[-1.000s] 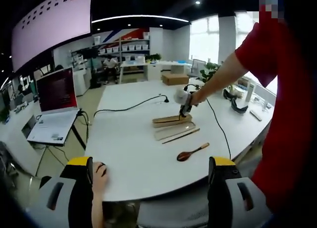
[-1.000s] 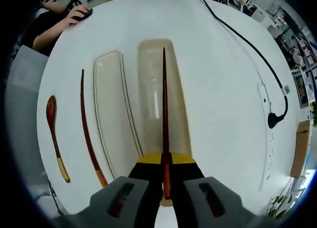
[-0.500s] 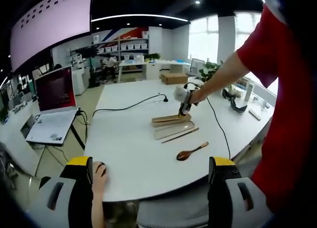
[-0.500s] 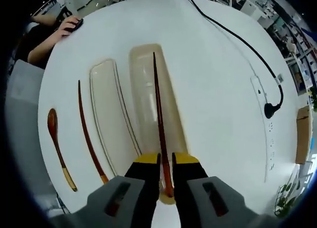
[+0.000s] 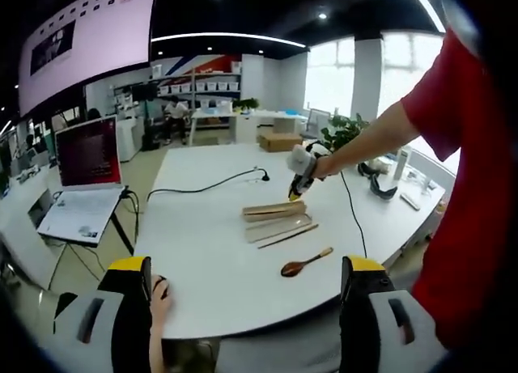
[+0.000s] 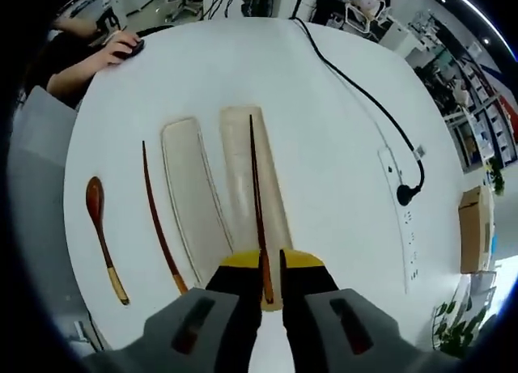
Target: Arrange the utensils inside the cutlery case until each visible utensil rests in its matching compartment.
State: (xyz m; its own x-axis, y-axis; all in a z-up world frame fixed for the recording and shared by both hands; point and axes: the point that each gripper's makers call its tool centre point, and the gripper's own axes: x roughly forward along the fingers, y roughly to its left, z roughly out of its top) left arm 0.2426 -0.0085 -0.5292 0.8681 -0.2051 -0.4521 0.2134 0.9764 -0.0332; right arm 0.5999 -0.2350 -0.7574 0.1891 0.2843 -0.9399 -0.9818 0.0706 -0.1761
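Right gripper (image 6: 271, 280): jaws slightly parted, chopstick (image 6: 256, 195) lying between them, unclamped | chopstick laid lengthwise in case tray (image 6: 257, 203), frame centre | second chopstick (image 6: 160, 219), spoon (image 6: 104, 235) lower left | black cable (image 6: 356, 90) upper right | left gripper (image 5: 243, 308): wide open, empty.

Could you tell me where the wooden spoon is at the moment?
In the right gripper view the wooden spoon lies on the white table at far left, beside a loose chopstick, outside the case.
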